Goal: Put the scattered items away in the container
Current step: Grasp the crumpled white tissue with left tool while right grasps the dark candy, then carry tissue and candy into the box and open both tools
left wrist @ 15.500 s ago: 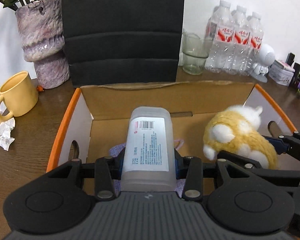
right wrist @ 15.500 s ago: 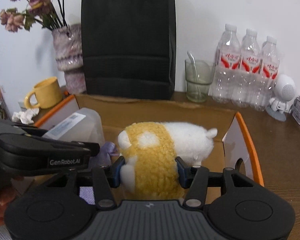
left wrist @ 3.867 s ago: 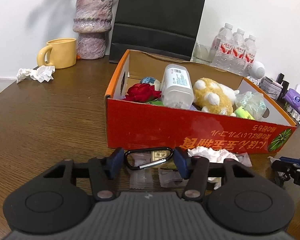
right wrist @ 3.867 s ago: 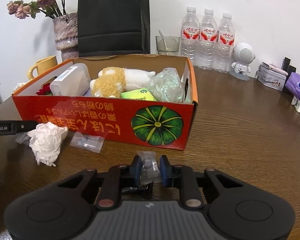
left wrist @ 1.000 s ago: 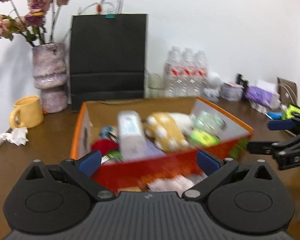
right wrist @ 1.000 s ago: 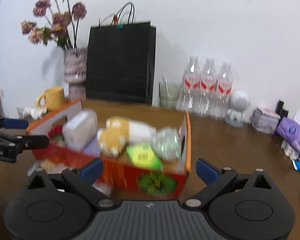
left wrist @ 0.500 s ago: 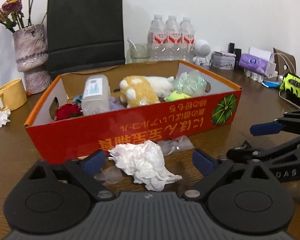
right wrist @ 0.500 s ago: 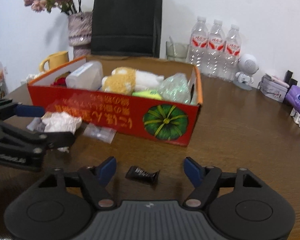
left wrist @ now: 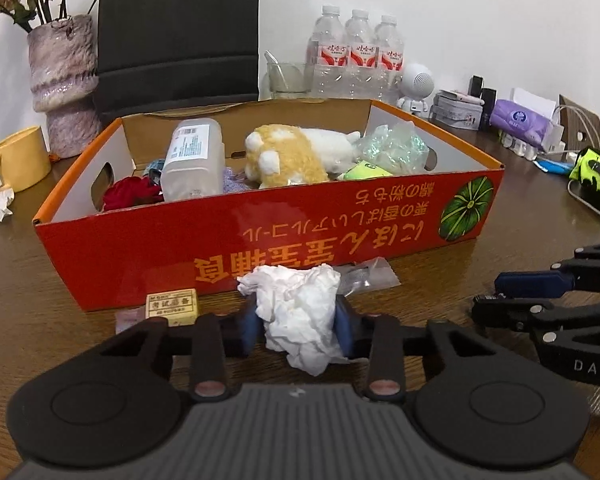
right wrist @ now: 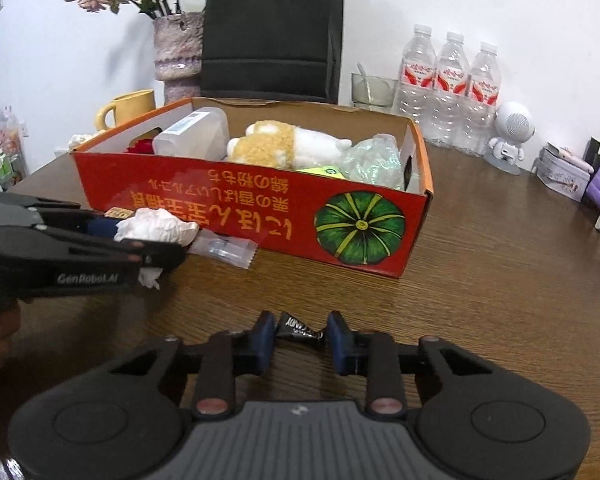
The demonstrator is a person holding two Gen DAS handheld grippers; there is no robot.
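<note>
A red cardboard box (left wrist: 260,236) stands on the wooden table and holds a plastic bottle (left wrist: 192,156), a plush toy (left wrist: 288,152), a red flower and clear wrappers. My left gripper (left wrist: 296,326) is shut on a crumpled white tissue (left wrist: 296,304) in front of the box, resting on the table; it also shows in the right wrist view (right wrist: 156,228). My right gripper (right wrist: 300,334) has its blue pads on either side of a small black candy wrapper (right wrist: 298,330) lying on the table, touching or nearly touching its ends.
A small yellow eraser box (left wrist: 172,306) and a clear sachet (right wrist: 226,248) lie by the box front. A yellow mug (left wrist: 16,160), vase (left wrist: 66,84), black bag (right wrist: 272,32), water bottles (right wrist: 452,92), and clutter at the right edge (left wrist: 524,120) surround the box.
Both grippers have closed in from wide open: the left onto the white tissue, the right around the black candy wrapper. Both moved lower and closer to the table.
</note>
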